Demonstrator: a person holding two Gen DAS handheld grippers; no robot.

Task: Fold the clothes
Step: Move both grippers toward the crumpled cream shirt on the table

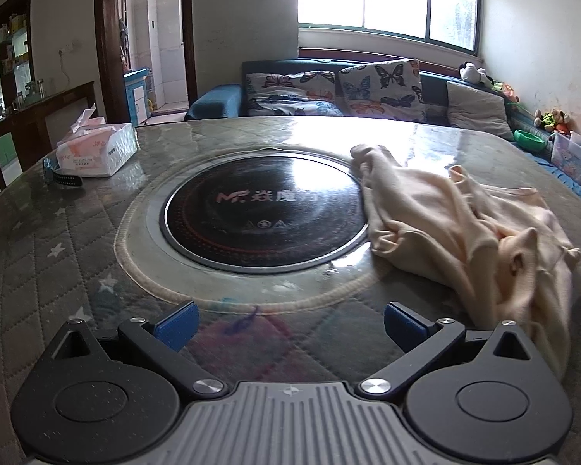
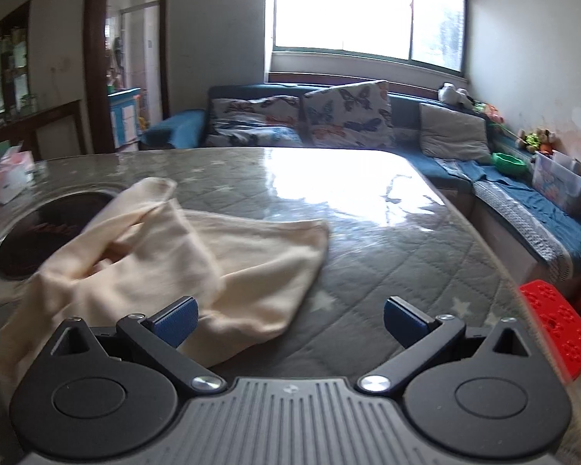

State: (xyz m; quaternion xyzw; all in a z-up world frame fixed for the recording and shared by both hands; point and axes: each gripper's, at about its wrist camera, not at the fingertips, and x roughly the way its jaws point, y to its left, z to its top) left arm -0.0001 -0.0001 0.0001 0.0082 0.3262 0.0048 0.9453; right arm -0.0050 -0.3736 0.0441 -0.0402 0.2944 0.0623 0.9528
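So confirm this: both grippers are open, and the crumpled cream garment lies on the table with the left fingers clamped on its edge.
Not quite. The left wrist view shows the left gripper open and empty; the crumpled cream garment lies off to its right, ungrasped. The right gripper is open too.

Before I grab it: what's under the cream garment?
The cream garment lies crumpled on the quilted table cover, its left edge overlapping the round black cooktop rim. Whatever sits beneath its folds is hidden. Both tongs are open, touching nothing.
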